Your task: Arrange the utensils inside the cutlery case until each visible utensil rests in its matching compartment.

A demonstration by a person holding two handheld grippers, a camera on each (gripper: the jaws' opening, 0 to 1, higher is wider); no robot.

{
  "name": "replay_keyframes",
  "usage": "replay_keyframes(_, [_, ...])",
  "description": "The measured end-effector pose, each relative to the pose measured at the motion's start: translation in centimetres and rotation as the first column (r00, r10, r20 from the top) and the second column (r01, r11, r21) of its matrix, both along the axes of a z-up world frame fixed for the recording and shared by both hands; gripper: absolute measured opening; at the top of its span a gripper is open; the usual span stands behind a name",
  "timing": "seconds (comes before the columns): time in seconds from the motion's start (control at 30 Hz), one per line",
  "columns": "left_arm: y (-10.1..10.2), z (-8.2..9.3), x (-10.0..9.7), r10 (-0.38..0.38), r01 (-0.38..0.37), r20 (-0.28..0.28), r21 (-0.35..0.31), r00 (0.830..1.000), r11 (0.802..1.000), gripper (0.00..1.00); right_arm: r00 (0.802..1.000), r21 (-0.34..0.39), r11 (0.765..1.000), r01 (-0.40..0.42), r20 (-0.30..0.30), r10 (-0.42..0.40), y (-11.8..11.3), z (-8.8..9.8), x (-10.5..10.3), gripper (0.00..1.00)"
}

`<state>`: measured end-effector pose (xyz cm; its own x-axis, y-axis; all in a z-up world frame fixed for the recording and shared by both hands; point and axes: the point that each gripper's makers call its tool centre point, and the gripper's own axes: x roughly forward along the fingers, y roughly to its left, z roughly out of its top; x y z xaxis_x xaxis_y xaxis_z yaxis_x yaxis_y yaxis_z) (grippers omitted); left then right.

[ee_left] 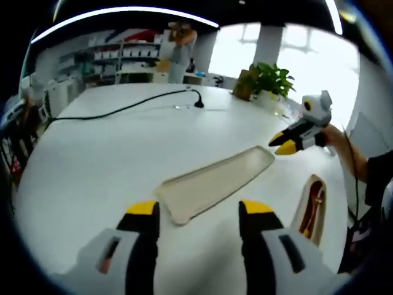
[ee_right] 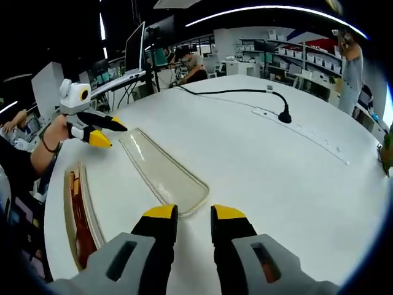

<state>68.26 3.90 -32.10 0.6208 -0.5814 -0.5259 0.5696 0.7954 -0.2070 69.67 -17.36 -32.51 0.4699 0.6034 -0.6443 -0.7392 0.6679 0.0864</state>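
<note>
cutlery case [ee_left: 312, 209] lies open on the white table [ee_left: 110, 160], its reddish utensils [ee_right: 78, 215] inside, just beside its clear lid [ee_right: 163, 172]. left gripper [ee_right: 101, 130], held out in a person's hand [ee_right: 58, 129], hovers above the lid's far end, yellow tips slightly parted and holding nothing. right gripper [ee_right: 194, 215] hangs low over the lid's near end, jaws a narrow gap apart, empty.

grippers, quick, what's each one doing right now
Left gripper: open, jaws wide apart, holding nothing, just short of the lid.
Right gripper: nearly closed, narrow gap, nothing between the jaws.
</note>
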Motion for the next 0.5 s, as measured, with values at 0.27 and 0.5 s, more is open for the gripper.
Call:
replay_keyframes(0.27, [-0.3, -0.1, 0.0, 0.01, -0.01, -0.018, -0.03, 1.0, 0.999, 0.54, 1.0, -0.048, 0.999, -0.006, 0.004, 0.006, 0.4, -0.9, 0.2, 0.19])
replay_keyframes(0.5, [-0.7, -0.3, 0.1, 0.009, -0.011, -0.027, -0.05, 1.0, 0.999, 0.54, 0.998, -0.105, 0.993, 0.06, 0.011, -0.059, 0.4, -1.3, 0.2, 0.15])
